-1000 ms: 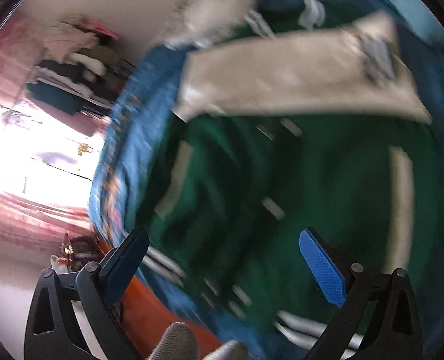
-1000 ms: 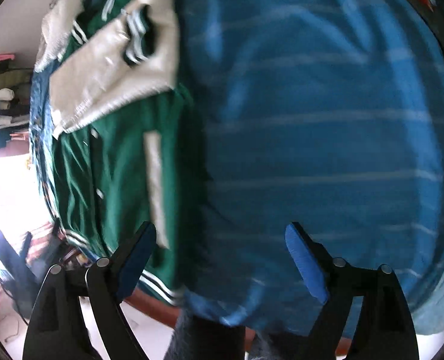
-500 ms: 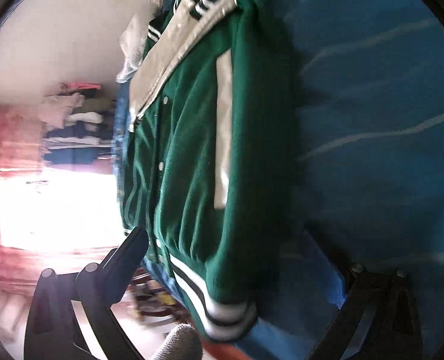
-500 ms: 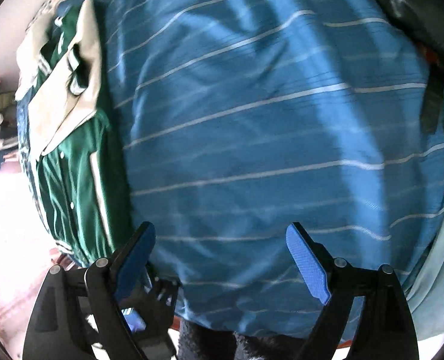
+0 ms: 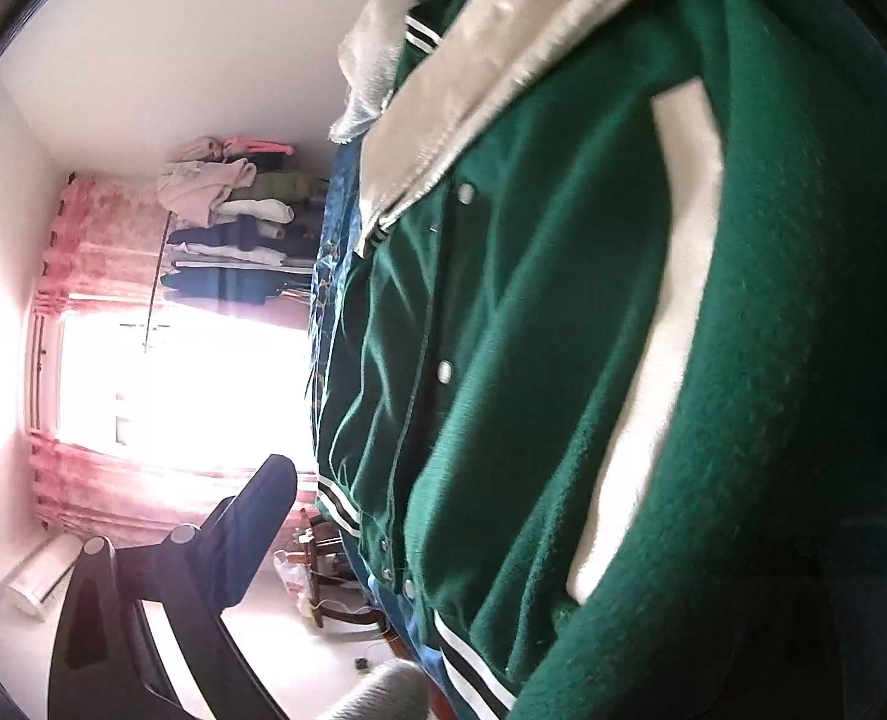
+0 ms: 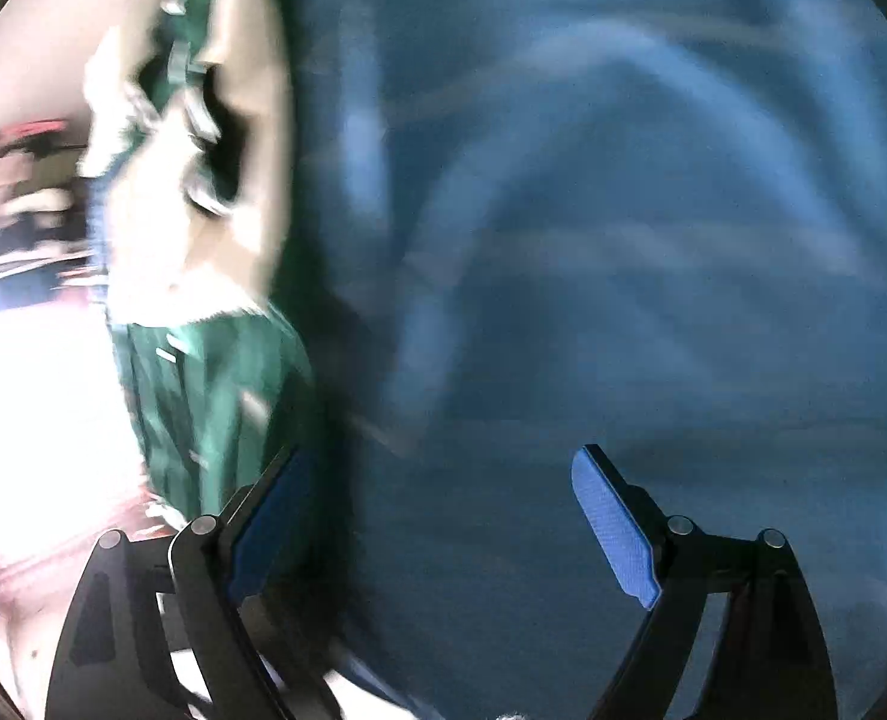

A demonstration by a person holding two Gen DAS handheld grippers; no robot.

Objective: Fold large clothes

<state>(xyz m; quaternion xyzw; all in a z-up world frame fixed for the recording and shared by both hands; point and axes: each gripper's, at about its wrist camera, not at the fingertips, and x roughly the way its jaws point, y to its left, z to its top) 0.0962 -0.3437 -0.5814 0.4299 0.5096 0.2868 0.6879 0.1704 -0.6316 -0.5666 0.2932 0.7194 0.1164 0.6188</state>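
Note:
A green varsity jacket (image 5: pixel 563 330) with cream sleeves, white snaps and a striped hem lies on a blue striped bed sheet (image 6: pixel 623 240). In the left wrist view it fills the right side, very close. My left gripper (image 5: pixel 503 540) is open; its left finger (image 5: pixel 257 516) shows, the right one is hidden behind the jacket's edge. In the right wrist view the jacket (image 6: pixel 215 372) sits blurred at the left. My right gripper (image 6: pixel 443 516) is open and empty over the bare sheet beside the jacket.
A bright window with pink curtains (image 5: pixel 113 240) and a rack of stacked clothes (image 5: pixel 233 216) stand beyond the bed. A white cylinder (image 5: pixel 41 576) and a dark wooden stool (image 5: pixel 323 564) are on the floor by the bed's edge.
My left gripper has moved in close to the jacket's right side, whose edge now covers the right finger. My right gripper has swung fast over the sheet; its view is blurred.

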